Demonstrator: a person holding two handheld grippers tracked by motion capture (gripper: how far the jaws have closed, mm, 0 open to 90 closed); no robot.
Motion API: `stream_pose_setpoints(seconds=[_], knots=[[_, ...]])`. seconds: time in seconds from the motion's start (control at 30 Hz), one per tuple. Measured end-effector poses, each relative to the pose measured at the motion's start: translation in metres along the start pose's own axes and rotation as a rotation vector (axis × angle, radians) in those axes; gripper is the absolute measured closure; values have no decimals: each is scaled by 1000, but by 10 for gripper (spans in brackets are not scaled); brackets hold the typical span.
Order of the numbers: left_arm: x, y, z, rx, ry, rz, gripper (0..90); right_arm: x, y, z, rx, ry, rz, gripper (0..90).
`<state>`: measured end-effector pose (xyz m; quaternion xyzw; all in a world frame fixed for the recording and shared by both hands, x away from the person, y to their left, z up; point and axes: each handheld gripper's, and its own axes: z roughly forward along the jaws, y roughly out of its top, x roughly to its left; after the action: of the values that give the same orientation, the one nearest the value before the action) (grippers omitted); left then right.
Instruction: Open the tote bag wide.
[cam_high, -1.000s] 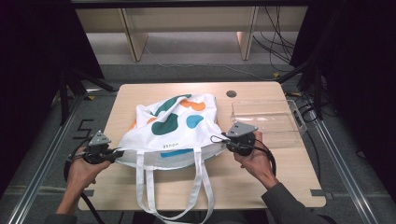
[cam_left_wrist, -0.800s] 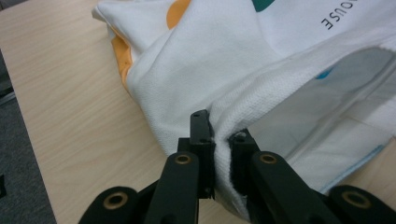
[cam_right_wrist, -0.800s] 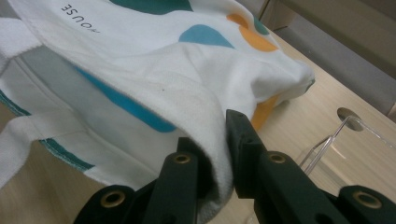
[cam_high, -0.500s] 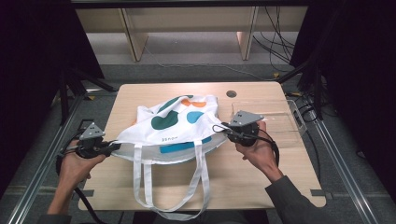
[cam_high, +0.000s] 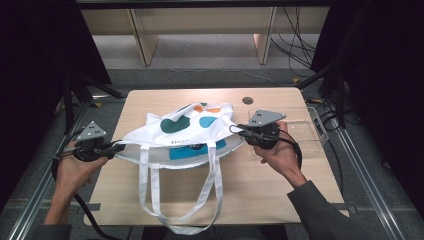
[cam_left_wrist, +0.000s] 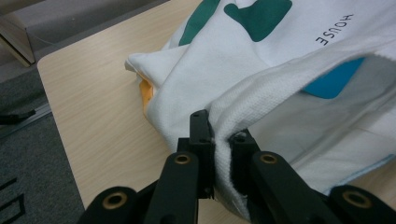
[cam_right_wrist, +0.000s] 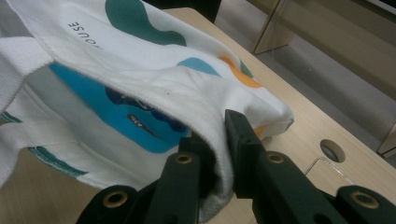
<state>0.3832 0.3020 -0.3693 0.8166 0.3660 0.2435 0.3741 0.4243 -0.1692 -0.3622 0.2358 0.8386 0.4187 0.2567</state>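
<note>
A white tote bag (cam_high: 180, 135) with green, blue and orange shapes lies on the wooden table (cam_high: 280, 195), its mouth facing me and two long white handles (cam_high: 150, 195) trailing toward the front edge. My left gripper (cam_high: 119, 147) is shut on the left corner of the bag's upper rim (cam_left_wrist: 224, 135). My right gripper (cam_high: 240, 131) is shut on the right corner of the same rim (cam_right_wrist: 217, 140). The rim is pulled taut between them and lifted, so the mouth gapes and the blue inner print (cam_right_wrist: 112, 114) shows. The bag's far end rests on the table.
A clear plastic tray (cam_high: 305, 131) sits just behind my right hand near the table's right edge. A round cable hole (cam_high: 247, 100) is at the back. Bare table lies in front of the bag beside the handles. Dark floor and frame rails surround the table.
Both grippers have moved apart and slightly back, the left one outward past the table's left edge. The bag's rim has been stretched wider and its mouth has opened.
</note>
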Motion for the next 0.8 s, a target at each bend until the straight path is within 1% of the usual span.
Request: stream_pose_setpoints(seconds=[0.03,0.07,0.1,0.13,0.17,0.23,0.27,0.3,0.33,0.37,0.4,0.43,0.47,0.5,0.53,0.57,0.6,0.63,0.67,0.7,0.73,0.77,0.8], knots=[[-2,1,-2,11,5,-16,839,-1,1,0,-3,-4,-10,829],[1,3,-2,5,0,13,839,-2,2,-1,4,3,-3,830],[-1,3,-4,22,7,-5,839,-2,3,-2,8,2,5,829],[0,5,-5,18,6,11,839,-3,5,-2,6,7,-2,830],[0,6,-6,21,12,-3,839,-3,6,-3,11,7,-2,830],[1,8,-8,12,11,5,839,-4,9,-4,21,9,-4,830],[1,9,-10,25,13,2,839,-3,10,-5,15,16,8,830],[1,10,-10,18,17,2,839,-4,12,-6,18,18,3,831],[2,12,-12,24,17,14,839,-5,13,-5,9,20,-9,831],[2,14,-12,20,15,15,840,-5,15,-6,14,17,0,831],[0,15,-13,6,20,-13,839,-6,16,-7,8,16,-1,831],[3,17,-15,24,15,29,840,-7,17,-7,7,15,1,831],[3,19,-16,19,17,25,841,-8,18,-8,13,22,1,832],[2,21,-17,11,24,13,841,-10,19,-9,4,21,-11,832],[2,23,-19,-2,25,-1,842,-9,20,-10,9,20,1,833],[5,25,-22,23,26,36,842,-11,22,-11,-1,21,-24,833],[6,28,-24,20,20,36,842,-11,24,-13,8,27,-3,834],[6,29,-25,12,19,30,843,-12,26,-14,0,28,-14,834],[5,31,-26,0,20,20,844,-12,28,-15,4,21,-10,834],[7,34,-30,17,21,51,846,-14,32,-18,-1,15,-12,834],[7,37,-32,15,23,55,846,-14,32,-18,-1,15,-12,834],[6,39,-34,10,27,52,847,-16,34,-19,-6,29,-28,834],[6,41,-37,14,23,43,848,-15,36,-21,-8,30,-12,835]])
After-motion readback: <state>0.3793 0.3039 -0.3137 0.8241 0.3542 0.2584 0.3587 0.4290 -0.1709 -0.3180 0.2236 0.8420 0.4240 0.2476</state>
